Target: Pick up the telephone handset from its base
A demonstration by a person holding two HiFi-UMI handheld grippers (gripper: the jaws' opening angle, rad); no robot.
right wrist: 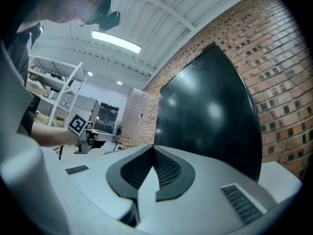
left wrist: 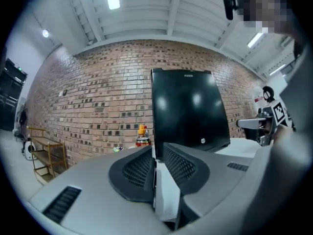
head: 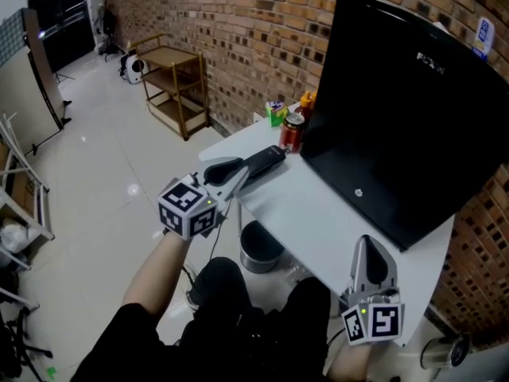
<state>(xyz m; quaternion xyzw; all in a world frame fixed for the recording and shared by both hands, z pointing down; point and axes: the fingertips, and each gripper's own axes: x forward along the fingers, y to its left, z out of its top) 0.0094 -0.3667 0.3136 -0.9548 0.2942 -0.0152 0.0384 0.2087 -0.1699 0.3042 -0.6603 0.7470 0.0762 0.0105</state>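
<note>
L gripper (head: 236,181) fingers a slit apart, empty, just beside handset (head: 253,164) on surface (head: 318,209); R gripper (head: 366,247) fingers together, empty.

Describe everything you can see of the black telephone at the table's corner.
The telephone is black, long and low, and looks like plastic. It lies flat at the left corner of the white table, just short of the red can. One end is rounded, the other flat and rectangular. The head view does not show where the handset ends and the base begins. The left gripper has its tips at the rounded end. Contact cannot be made out, and nothing stands between its slightly parted jaws.
</note>
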